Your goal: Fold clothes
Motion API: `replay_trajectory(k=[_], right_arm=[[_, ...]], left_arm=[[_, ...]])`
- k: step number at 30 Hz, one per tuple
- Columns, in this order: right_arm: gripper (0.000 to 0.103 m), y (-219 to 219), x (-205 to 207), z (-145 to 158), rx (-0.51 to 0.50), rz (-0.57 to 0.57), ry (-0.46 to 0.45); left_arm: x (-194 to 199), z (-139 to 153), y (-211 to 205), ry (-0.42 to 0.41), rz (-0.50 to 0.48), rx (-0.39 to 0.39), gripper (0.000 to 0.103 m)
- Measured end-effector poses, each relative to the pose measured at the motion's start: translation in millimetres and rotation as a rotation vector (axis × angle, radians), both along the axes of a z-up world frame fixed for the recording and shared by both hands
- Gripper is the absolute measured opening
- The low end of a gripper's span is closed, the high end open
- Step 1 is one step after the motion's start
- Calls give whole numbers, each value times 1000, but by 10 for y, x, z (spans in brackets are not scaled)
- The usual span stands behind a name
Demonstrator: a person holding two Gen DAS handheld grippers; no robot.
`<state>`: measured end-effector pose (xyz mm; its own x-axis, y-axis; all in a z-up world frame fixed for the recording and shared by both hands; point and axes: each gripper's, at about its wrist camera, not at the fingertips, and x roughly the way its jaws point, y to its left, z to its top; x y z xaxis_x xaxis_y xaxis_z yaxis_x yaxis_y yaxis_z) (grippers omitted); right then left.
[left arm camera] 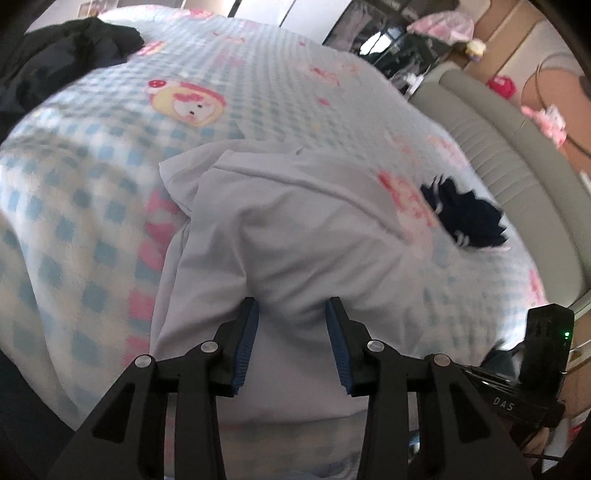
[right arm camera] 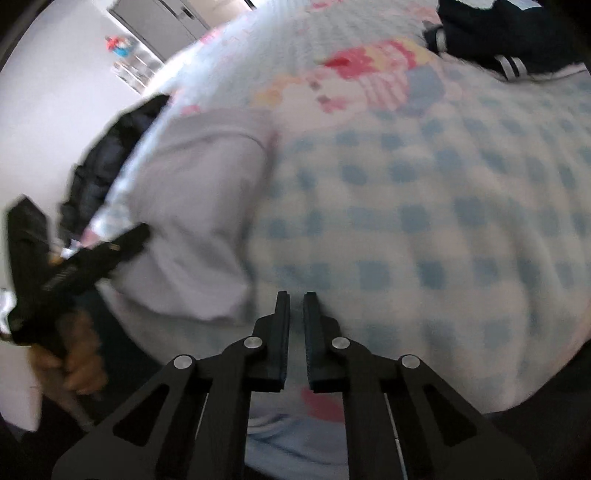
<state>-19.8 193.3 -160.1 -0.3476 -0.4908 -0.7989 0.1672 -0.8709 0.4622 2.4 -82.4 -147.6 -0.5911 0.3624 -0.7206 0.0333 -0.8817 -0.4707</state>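
Checked blue-and-white bedspread [left arm camera: 110,206] with pink cartoon prints, beige padded bed frame [left arm camera: 517,155] along its right edge. Pale shirt [left arm camera: 288,236] lying near the front edge; dark clothes [left arm camera: 465,218] further back. Left gripper [left arm camera: 291,306] spread over the shirt, not pinching. Right gripper [right arm camera: 296,295] nearly closed, empty, just beside the shirt.

One pale grey garment [left arm camera: 280,229], two dark garments [left arm camera: 465,218] [left arm camera: 70,59] (both bunched), one checked blanket [left arm camera: 85,206].

Open checked blanket [right arm camera: 424,221] lies ahead of my right tool [right arm camera: 296,299]. The white garment [right arm camera: 192,221] lies bunched to its left; dark clothes [right arm camera: 509,33] block the far corner, another dark heap [left arm camera: 62,62] far left.
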Motion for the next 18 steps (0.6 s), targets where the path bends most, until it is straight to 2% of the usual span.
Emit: replay_trajectory(k=[4,6,11,14,18], right_arm=[[24,-142,-159,142,-119,45,23],[25,-230,-274,107,-139,47,11],[24,-337,-425,-109,-42,-15,-39],[22,-242,-317,-153,22,-35,-28],[14,-75,-272,-33,91,-91,-10]], left_arm=[[58,45,-82,27,1,57,40],[47,6,-91,3,5,59,40],[11,-105,-133,-56,33,31,40],[70,-77,-250,-41,112,2,40],[169,-46,-537,-26,238,48,40]])
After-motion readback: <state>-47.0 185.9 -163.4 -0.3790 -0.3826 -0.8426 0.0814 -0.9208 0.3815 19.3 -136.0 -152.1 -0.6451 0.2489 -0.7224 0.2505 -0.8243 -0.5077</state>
